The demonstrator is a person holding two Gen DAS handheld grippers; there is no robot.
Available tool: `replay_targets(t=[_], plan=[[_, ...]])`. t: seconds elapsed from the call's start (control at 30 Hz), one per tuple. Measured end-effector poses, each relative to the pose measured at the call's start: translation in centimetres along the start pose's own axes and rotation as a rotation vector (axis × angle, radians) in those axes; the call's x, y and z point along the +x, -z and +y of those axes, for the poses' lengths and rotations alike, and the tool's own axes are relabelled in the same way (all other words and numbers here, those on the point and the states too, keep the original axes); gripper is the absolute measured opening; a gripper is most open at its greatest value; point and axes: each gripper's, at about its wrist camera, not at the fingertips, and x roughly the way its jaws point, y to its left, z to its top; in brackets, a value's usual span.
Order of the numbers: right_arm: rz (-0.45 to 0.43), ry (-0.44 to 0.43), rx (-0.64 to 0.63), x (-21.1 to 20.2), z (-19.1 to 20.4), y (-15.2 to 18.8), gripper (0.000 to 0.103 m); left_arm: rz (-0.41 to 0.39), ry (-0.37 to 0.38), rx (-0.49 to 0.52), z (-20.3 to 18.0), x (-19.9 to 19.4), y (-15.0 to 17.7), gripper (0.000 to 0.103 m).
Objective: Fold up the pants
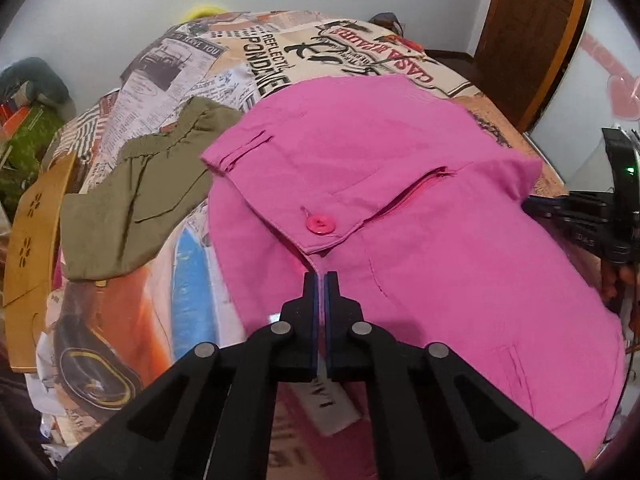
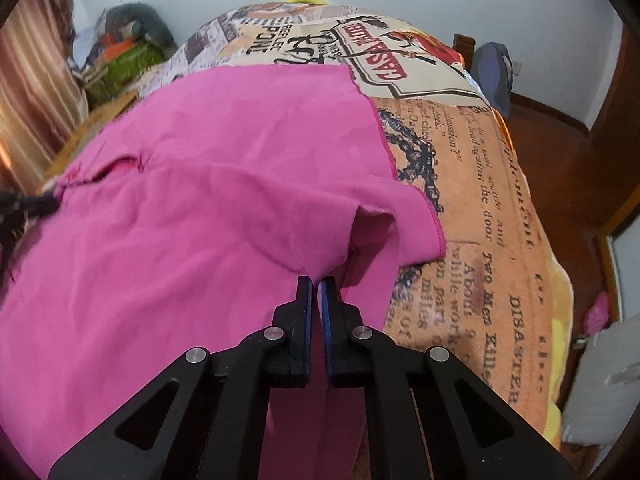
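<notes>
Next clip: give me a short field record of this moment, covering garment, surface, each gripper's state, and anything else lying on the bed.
garment: pink pants, spread on the bed, waistband with button toward the left gripper
surface: bed cover with newspaper-style print
left gripper: shut on the pink pants at the waistband edge below the button
right gripper: shut on the pink pants at a bunched fold near the hem end
other items: olive garment lying beside the pants, untouched
fold status: not yet folded over

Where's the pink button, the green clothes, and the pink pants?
pink button [image 1: 319, 224]: left wrist view, its centre.
green clothes [image 1: 132, 204]: left wrist view, middle of the fabric.
pink pants [image 2: 200, 200]: right wrist view, flat cloth.
</notes>
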Motion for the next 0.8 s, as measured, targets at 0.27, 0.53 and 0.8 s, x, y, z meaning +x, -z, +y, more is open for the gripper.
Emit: replay_targets(t=[0.27,0.53,0.8], plan=[[0.009,0.015,0.046,-0.5,0.3,0.4,0.002,0.017,0.072,-0.061,1.0,0.6,0.0,0.003],[-0.078,0.020,0.070,-4.8,-0.7,-1.2,0.048,-0.062,0.021,-0.133,2.3,-2.3,-0.8,0.045],[-0.158,0.061,0.034,-4.1,-2.1,-5.3,0.057,-0.054,0.065,-0.202,3.7,0.1,-3.8,0.045]])
